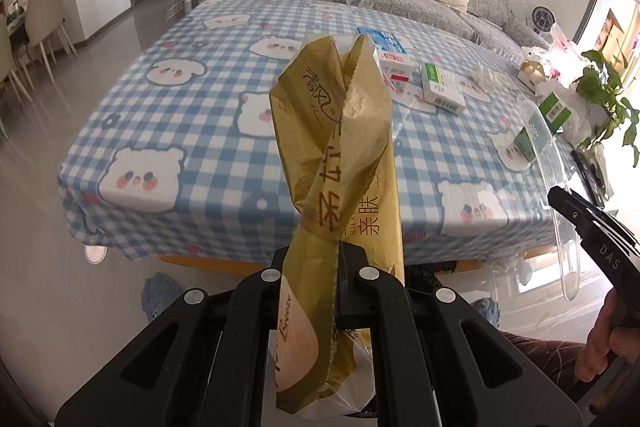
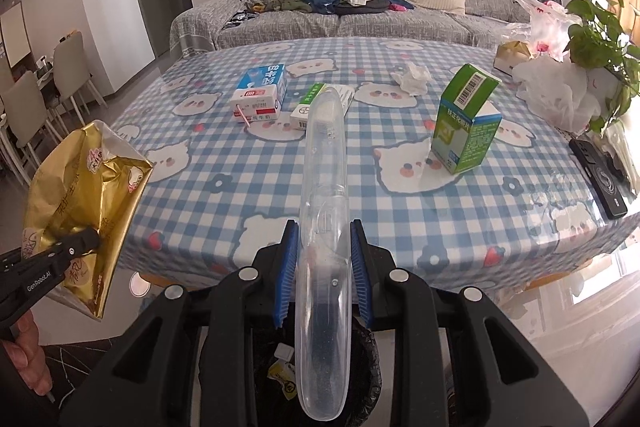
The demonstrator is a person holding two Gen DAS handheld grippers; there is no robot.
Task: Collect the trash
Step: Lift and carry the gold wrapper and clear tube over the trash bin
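Note:
My left gripper (image 1: 336,267) is shut on a crumpled gold tissue wrapper (image 1: 336,131), which stands up in front of the camera. In the right wrist view the same wrapper (image 2: 80,195) hangs at the left, off the table's near edge. My right gripper (image 2: 324,255) is shut on a long clear plastic case (image 2: 324,187), its blue pads (image 2: 288,267) pressing both sides. A bin with a black liner (image 2: 370,355) sits on the floor right below the case, with scraps inside. On the checked tablecloth (image 2: 400,195) lie a milk carton (image 2: 260,95), a small medicine box (image 2: 320,107), a crumpled tissue (image 2: 412,77) and an upright green box (image 2: 468,123).
A black remote (image 2: 600,171), plastic bags (image 2: 560,95) and a potted plant (image 2: 600,39) crowd the table's right edge. A grey sofa (image 2: 360,19) with clothes stands behind the table. Dining chairs (image 2: 60,79) are at the far left. A hand (image 2: 28,359) holds the left gripper.

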